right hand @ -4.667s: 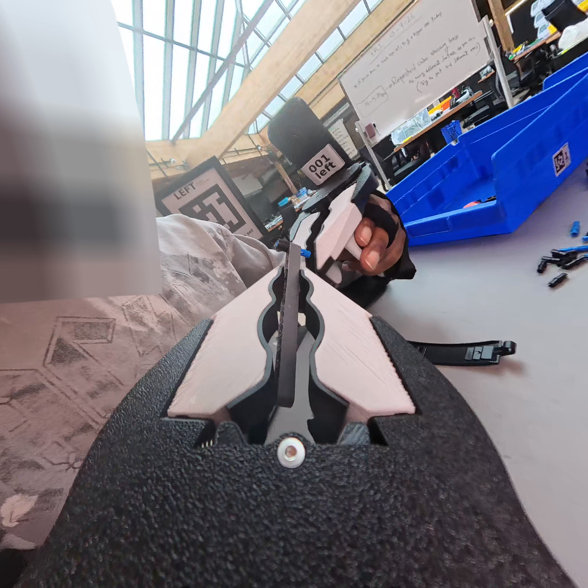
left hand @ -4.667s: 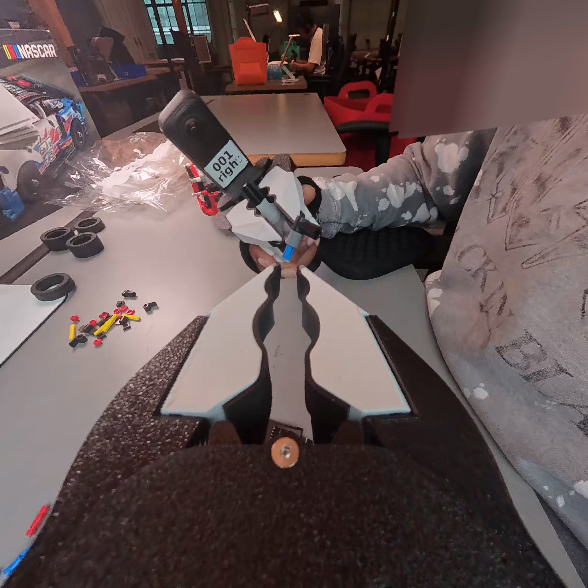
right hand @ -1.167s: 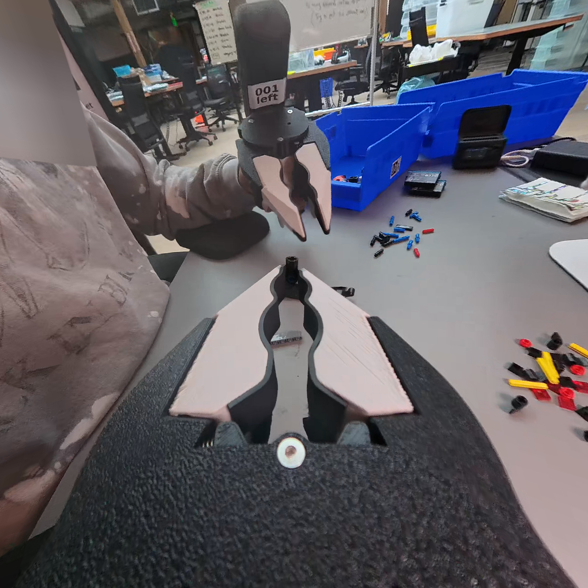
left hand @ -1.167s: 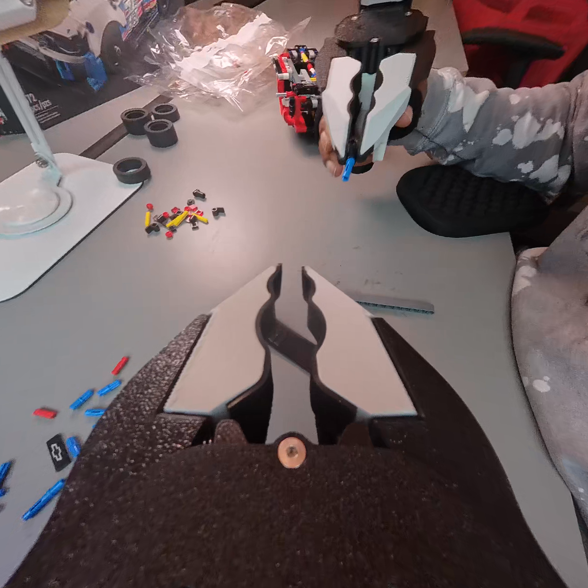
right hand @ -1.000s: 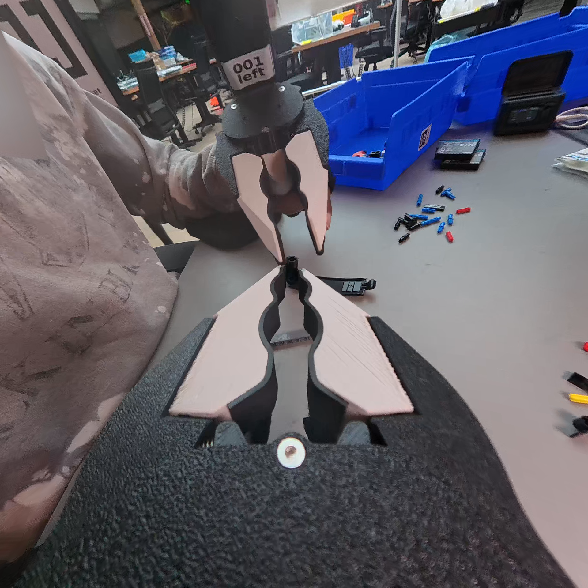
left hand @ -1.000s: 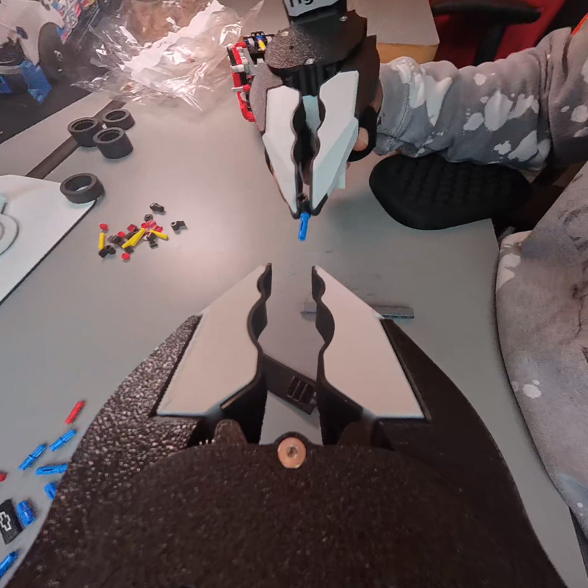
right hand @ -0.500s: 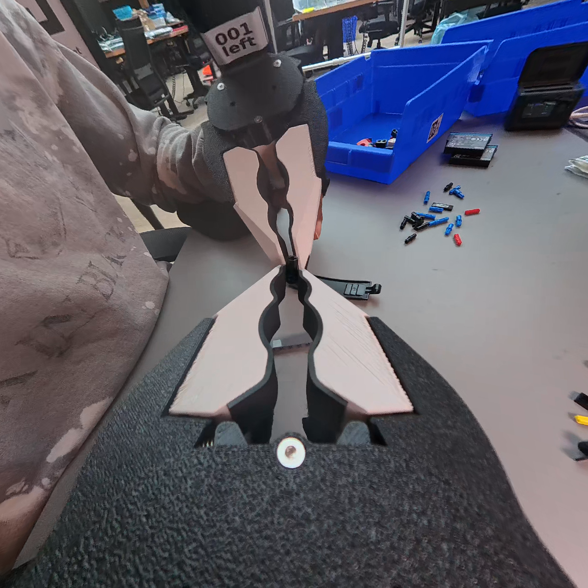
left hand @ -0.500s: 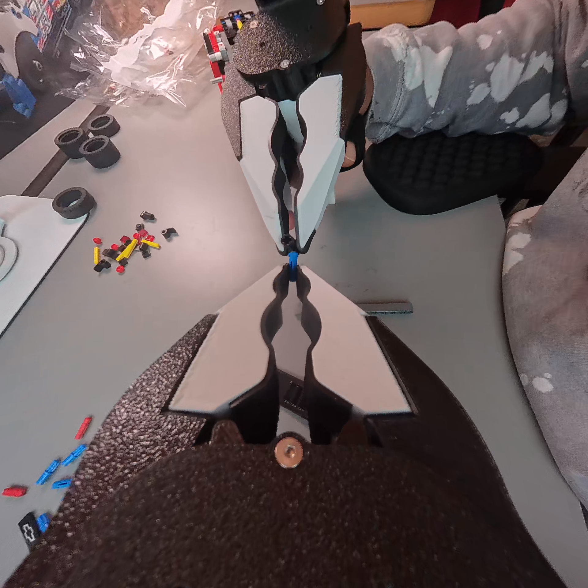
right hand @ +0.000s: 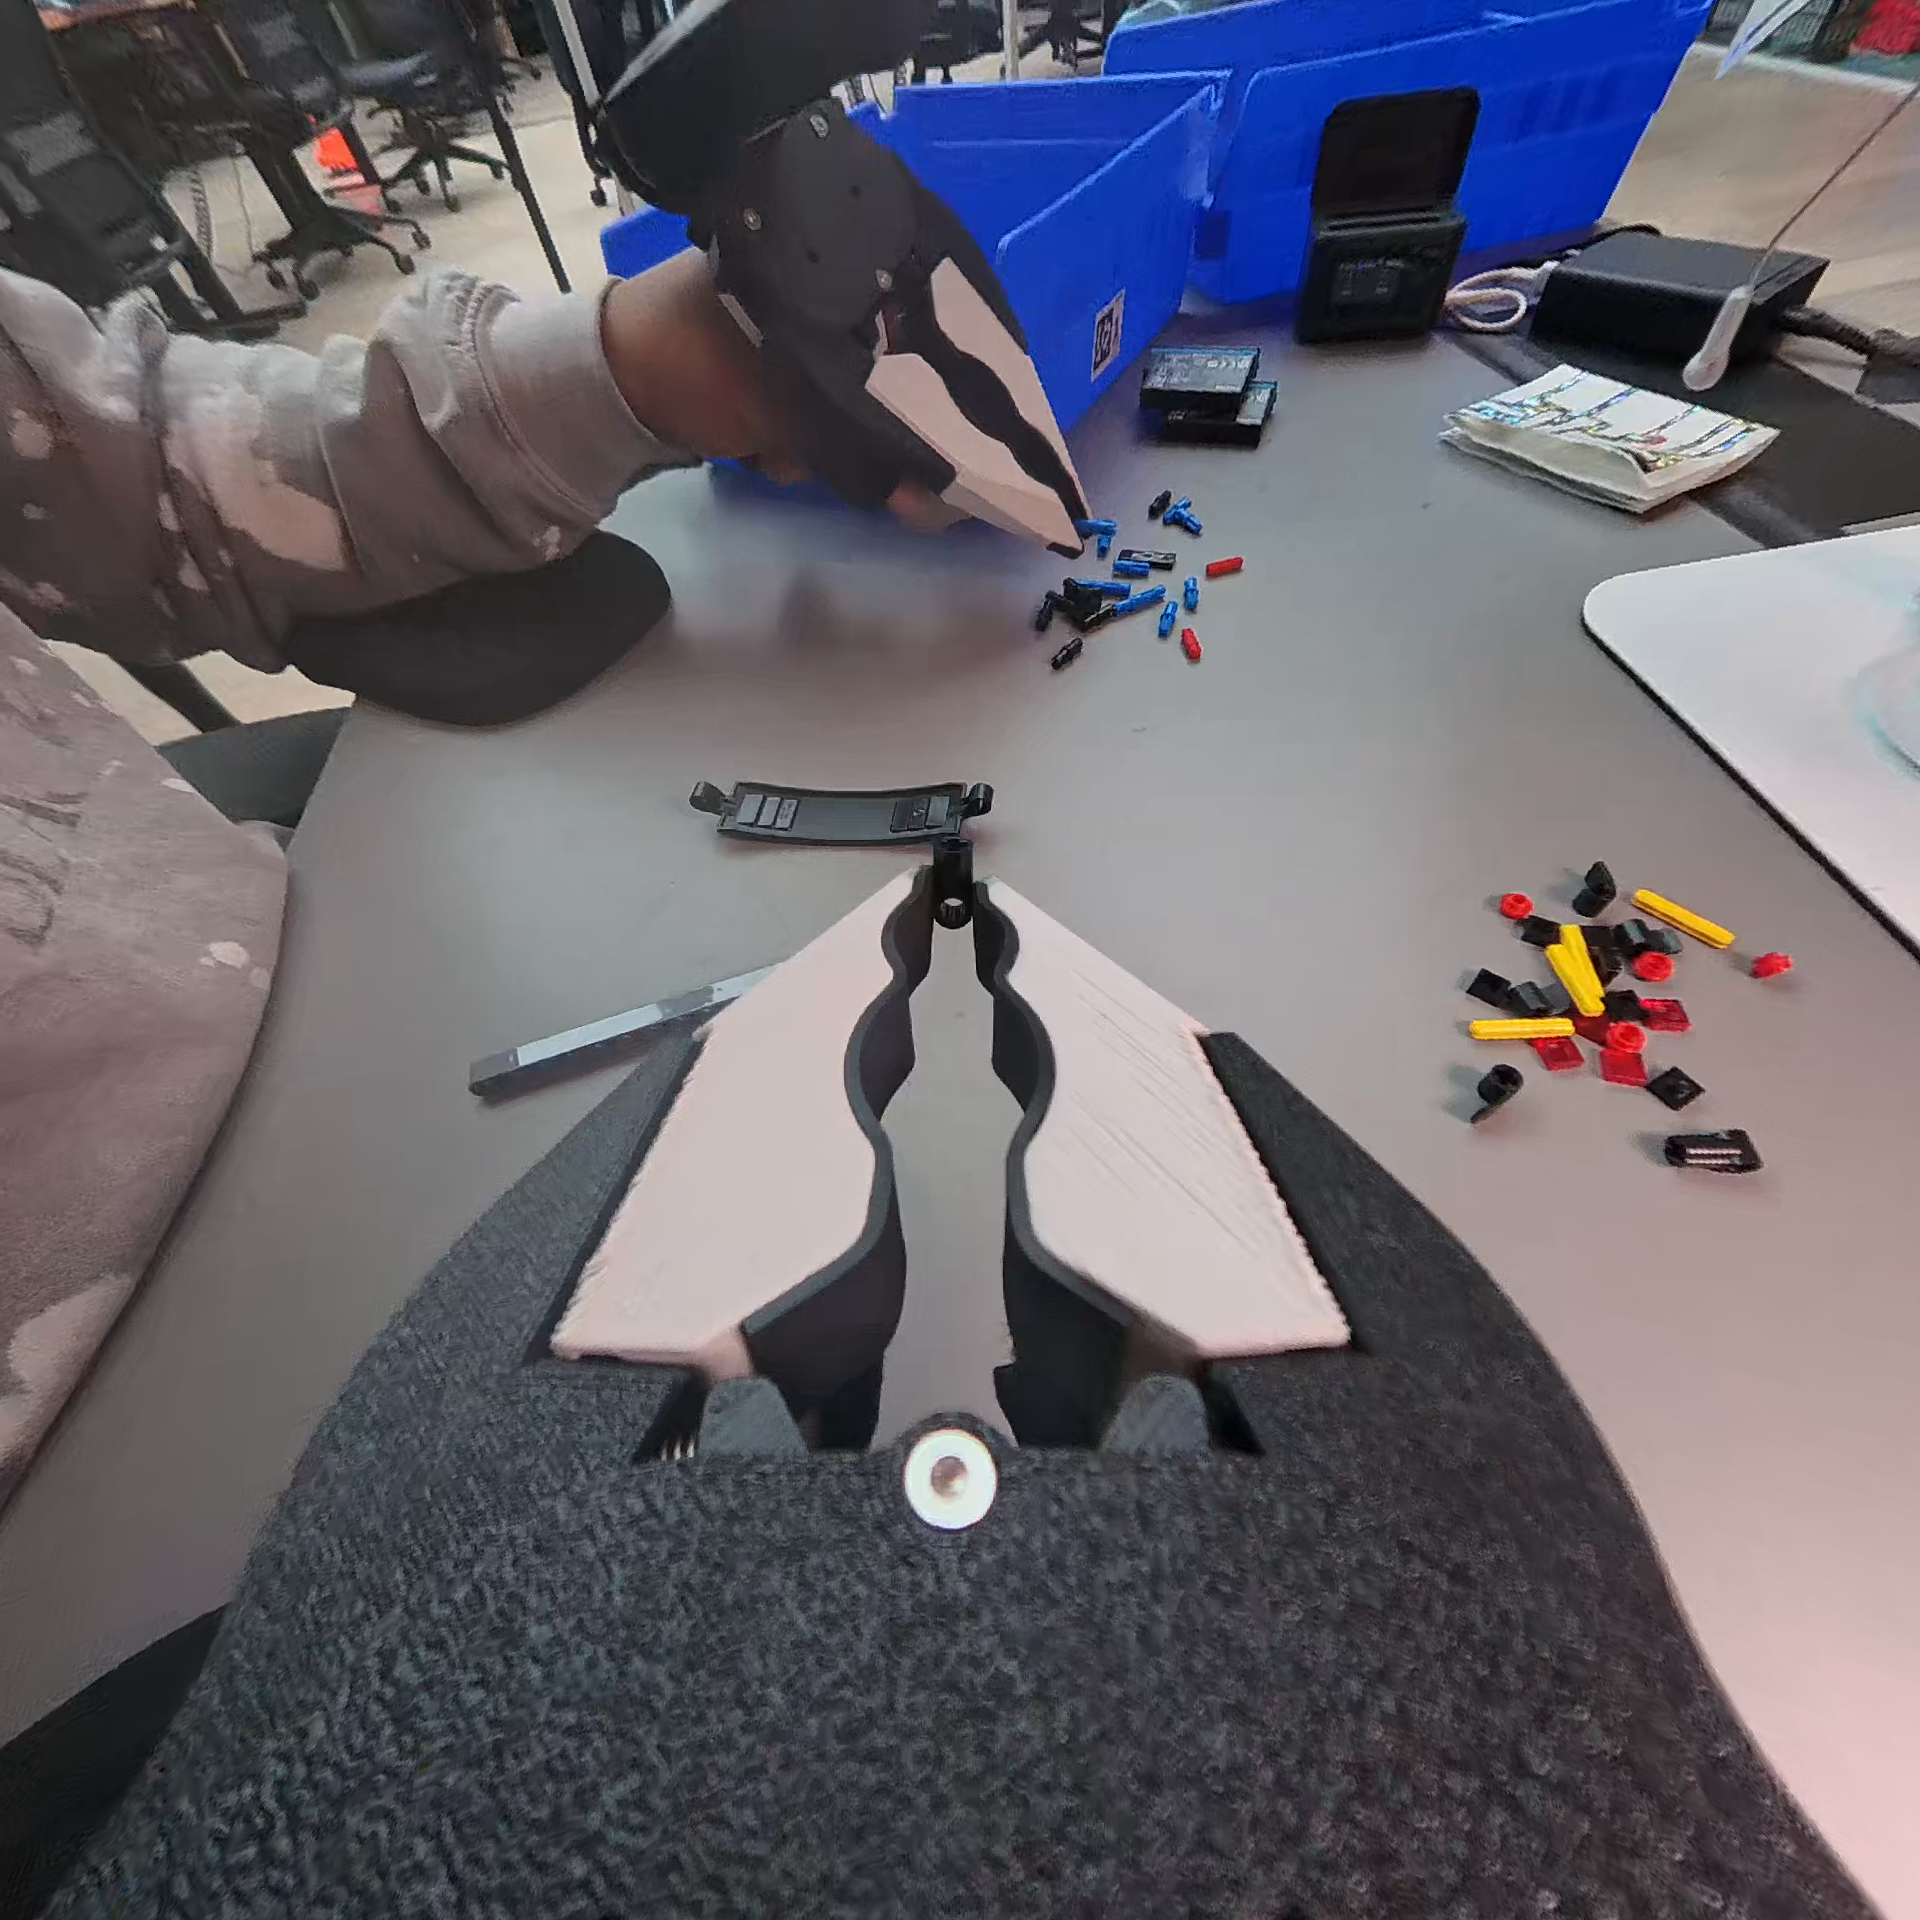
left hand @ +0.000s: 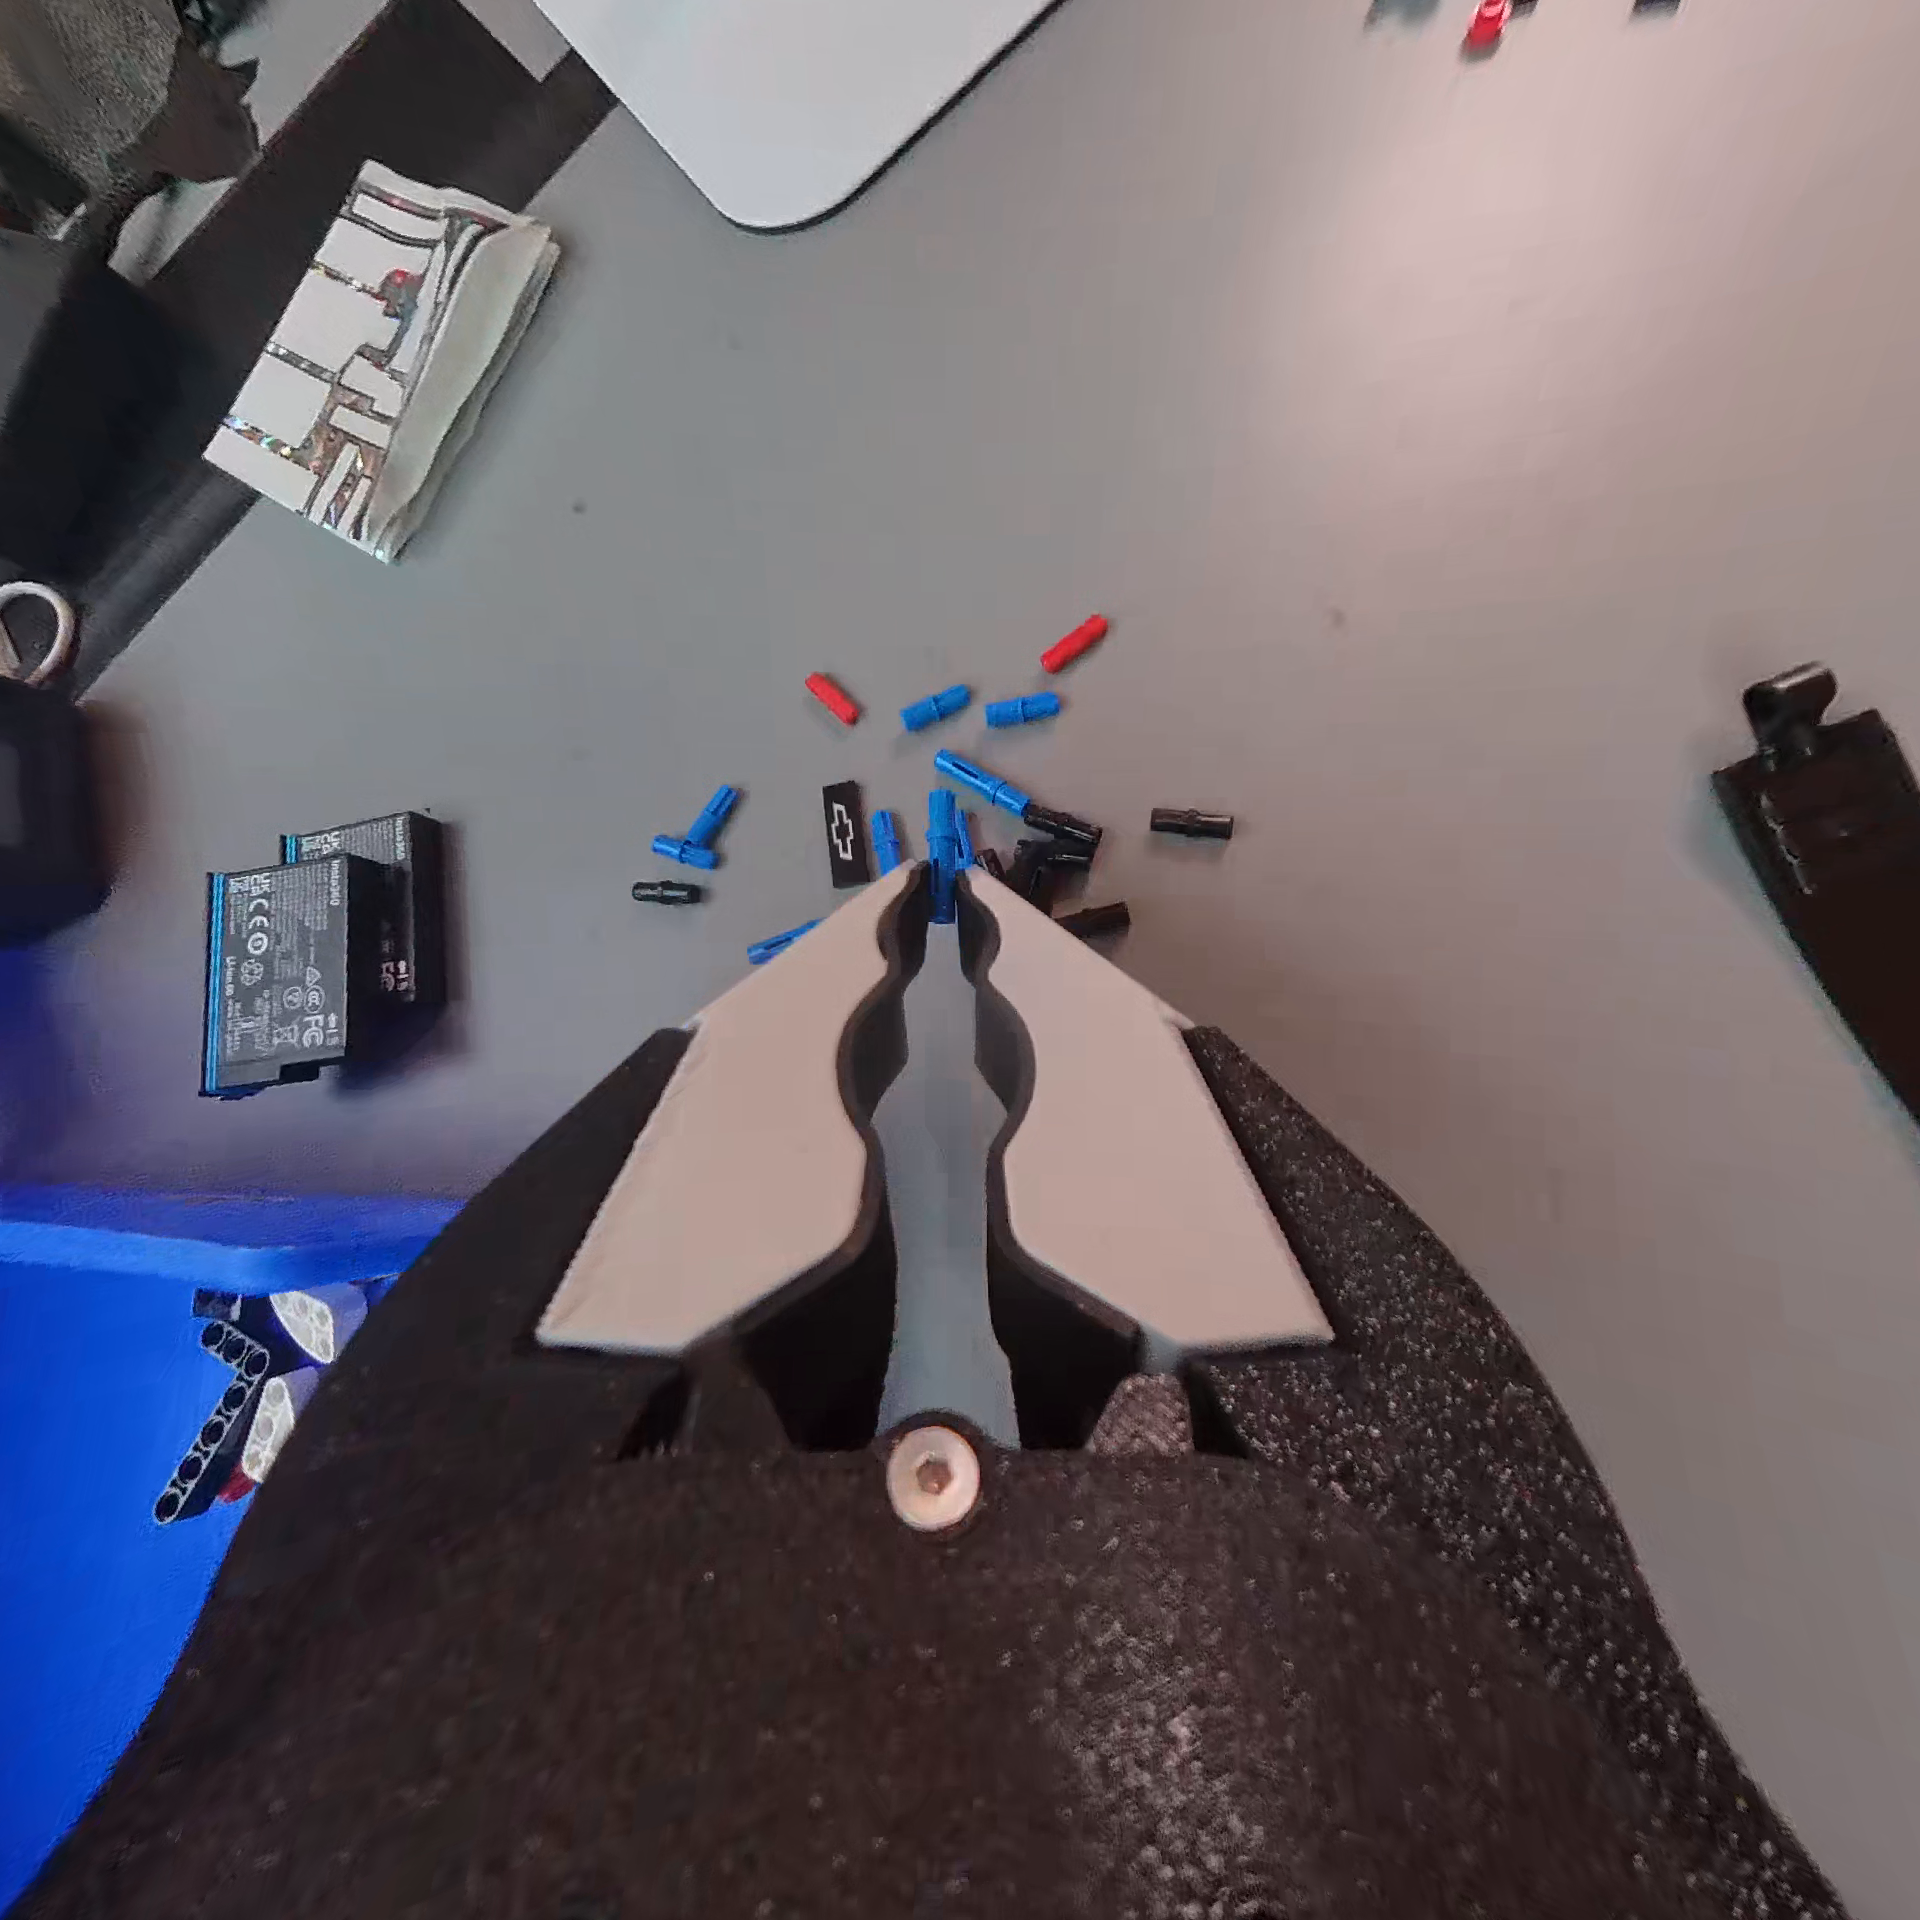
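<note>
My left gripper (left hand: 942, 885) is shut on a blue pin (left hand: 941, 840) and holds it tip-down just over a scatter of blue, red and black pins (left hand: 977, 769) on the grey table. It also shows in the right wrist view (right hand: 1070, 538), held by a hand at the pin scatter (right hand: 1127, 592). My right gripper (right hand: 949, 902) is shut on a small black connector (right hand: 949, 878) that sticks out past its tips, low over the table. A black curved panel (right hand: 842, 812) lies just beyond it.
Blue bins (right hand: 1091, 197) stand behind the pins, with black batteries (left hand: 312, 956) and a folded booklet (left hand: 384, 353) beside them. A grey beam (right hand: 613, 1029) lies left of my right gripper. Yellow, red and black pieces (right hand: 1590, 987) and a white pad (right hand: 1787, 665) lie to the right. Tip to tip, the grippers are about 25 centimetres apart.
The left gripper closed on the blue pin at the right gripper's connector, pulled it away and swung over to the pin scatter. The right gripper keeps the black connector.
</note>
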{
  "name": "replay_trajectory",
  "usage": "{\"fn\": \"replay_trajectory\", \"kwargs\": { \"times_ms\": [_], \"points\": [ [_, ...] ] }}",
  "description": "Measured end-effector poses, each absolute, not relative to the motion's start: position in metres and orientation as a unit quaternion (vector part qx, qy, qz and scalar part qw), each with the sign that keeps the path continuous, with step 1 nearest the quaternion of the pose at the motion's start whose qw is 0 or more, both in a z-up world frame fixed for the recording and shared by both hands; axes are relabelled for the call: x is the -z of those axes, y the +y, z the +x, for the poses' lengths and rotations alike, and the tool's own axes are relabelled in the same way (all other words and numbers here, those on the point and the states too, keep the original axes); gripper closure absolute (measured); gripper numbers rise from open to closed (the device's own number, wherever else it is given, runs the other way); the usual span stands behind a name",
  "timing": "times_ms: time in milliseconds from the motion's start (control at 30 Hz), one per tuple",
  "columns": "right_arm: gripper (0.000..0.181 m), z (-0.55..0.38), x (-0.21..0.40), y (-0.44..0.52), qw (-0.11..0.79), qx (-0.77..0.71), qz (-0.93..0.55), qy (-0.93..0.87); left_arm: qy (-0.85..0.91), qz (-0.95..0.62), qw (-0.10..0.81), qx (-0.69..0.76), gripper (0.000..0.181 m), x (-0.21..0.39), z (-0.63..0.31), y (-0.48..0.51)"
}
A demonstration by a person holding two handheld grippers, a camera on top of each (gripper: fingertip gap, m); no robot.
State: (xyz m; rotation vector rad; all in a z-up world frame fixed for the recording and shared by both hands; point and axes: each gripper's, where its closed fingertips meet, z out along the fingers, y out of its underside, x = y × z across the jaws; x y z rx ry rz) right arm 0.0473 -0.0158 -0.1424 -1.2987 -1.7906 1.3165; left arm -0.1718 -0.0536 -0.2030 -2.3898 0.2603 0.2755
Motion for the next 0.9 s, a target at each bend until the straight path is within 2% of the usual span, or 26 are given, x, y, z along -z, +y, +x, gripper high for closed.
{"fn": "replay_trajectory", "kwargs": {
  "times_ms": [33,167,267,400,567,733,900],
  "points": [
    [0.175,0.047,0.145,-0.017,0.278,-0.489,-0.487,-0.668,0.103,-0.926,0.346,-0.110,0.177,0.208,-0.172,-0.054],
    [0.175,0.043,0.152,-0.013,0.284,-0.481,-0.500,-0.662,0.105,-0.924,0.346,-0.119,0.162,0.209,-0.170,-0.050],
    [0.175,0.040,0.157,-0.003,0.298,-0.465,-0.516,-0.654,0.124,-0.907,0.395,-0.077,0.162,0.192,-0.147,-0.042],
    [0.174,0.032,0.172,0.029,0.342,-0.391,-0.562,-0.643,0.154,-0.888,0.433,0.011,0.156,0.183,-0.104,-0.040],
    [0.174,0.027,0.197,0.094,0.401,-0.221,-0.632,-0.626,0.179,-0.872,0.444,0.104,0.146,0.183,-0.060,-0.043],
    [0.174,0.016,0.207,0.135,0.386,-0.170,-0.676,-0.604,0.176,-0.856,0.468,0.130,0.134,0.179,-0.049,-0.040],
    [0.159,0.012,0.208,0.139,0.388,-0.164,-0.667,-0.614,0.178,-0.856,0.468,0.126,0.128,0.181,-0.049,-0.042]
  ]
}}
